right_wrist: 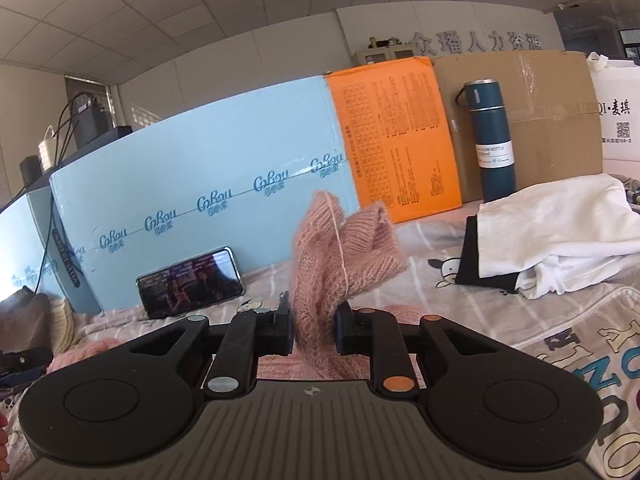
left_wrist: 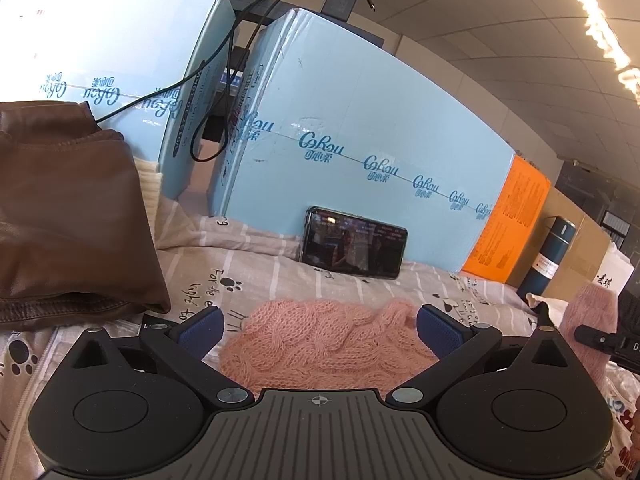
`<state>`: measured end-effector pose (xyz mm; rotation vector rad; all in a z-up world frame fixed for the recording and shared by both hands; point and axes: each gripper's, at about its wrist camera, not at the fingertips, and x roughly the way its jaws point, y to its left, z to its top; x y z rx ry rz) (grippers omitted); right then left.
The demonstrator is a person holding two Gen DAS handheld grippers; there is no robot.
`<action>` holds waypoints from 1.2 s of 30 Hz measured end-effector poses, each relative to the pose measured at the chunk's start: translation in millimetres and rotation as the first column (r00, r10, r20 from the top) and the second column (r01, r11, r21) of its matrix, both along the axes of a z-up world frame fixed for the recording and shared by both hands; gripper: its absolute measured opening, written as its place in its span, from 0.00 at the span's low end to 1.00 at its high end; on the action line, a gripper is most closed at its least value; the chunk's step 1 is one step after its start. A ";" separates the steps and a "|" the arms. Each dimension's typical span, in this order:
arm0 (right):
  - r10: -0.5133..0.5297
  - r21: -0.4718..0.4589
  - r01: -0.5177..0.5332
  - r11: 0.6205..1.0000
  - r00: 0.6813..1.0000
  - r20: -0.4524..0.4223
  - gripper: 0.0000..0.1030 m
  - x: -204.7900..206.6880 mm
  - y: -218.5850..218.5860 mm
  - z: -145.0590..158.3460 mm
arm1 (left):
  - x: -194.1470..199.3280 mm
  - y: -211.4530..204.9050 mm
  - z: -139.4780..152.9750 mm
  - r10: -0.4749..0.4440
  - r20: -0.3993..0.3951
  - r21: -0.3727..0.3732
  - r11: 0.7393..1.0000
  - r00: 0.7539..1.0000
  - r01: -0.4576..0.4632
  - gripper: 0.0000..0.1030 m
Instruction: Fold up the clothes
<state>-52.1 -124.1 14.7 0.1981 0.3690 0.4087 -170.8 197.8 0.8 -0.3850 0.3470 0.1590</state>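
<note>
A pink knitted sweater (left_wrist: pixel 320 344) lies bunched on the patterned bedsheet (left_wrist: pixel 280 276), right in front of my left gripper (left_wrist: pixel 320 320). That gripper is open wide, its blue pads (left_wrist: pixel 202 332) on either side of the knit and apart from it. My right gripper (right_wrist: pixel 314 320) is shut on a fold of the same sweater (right_wrist: pixel 348 240), which rises bunched above the jaws with a loose thread hanging down. In the left wrist view this raised pink part (left_wrist: pixel 588 320) shows at the far right.
A folded brown leather jacket (left_wrist: pixel 68 220) lies at the left, a white garment with black trim (right_wrist: pixel 560 232) at the right. Light blue boxes (left_wrist: pixel 360 120), an orange box (right_wrist: pixel 396 136), a cardboard box (right_wrist: pixel 552 120) and a teal bottle (right_wrist: pixel 492 140) line the back. A phone (left_wrist: pixel 354 242) leans there.
</note>
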 end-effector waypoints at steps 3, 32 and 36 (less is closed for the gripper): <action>0.091 -0.049 -0.091 0.995 0.996 -0.009 0.62 -6.4 21.2 -5.5 | -0.4 0.4 0.0 -0.002 0.001 -0.003 1.000 1.000 0.002 1.00; 0.204 0.333 -0.193 0.923 0.979 0.002 0.96 -9.8 -4.6 -24.8 | 5.9 -0.7 -8.1 0.014 -0.055 0.019 1.000 0.998 -0.013 1.00; -0.174 0.416 0.172 0.893 0.984 -0.035 0.97 -13.4 -46.1 -20.3 | 6.8 1.2 -9.0 0.057 -0.085 0.031 0.998 0.995 -0.055 1.00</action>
